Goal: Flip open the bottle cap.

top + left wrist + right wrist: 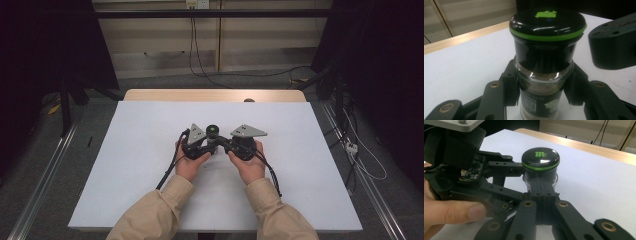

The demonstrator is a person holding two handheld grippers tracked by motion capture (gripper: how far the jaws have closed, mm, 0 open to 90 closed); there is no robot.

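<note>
A spice jar [212, 131] with a black cap and a green ring stands upright in the middle of the white table [140, 190]. In the left gripper view the jar [546, 50] has a glass body holding brownish powder, and my left gripper [544, 86] is shut on its neck just below the cap. My left gripper [207, 141] reaches the jar from the left. My right gripper [221, 141] comes from the right with its jaws pressed together and nothing between them. Its tips [543, 182] sit close against the jar [540, 157] below the cap; I cannot tell if they touch.
The person's hands hold both grippers near the table's centre, with a thumb [456, 212] on the left gripper body. A wooden strip [215, 95] runs along the far edge, with a small round object [248, 100] on it. Cables [200, 55] hang and trail over the floor beyond.
</note>
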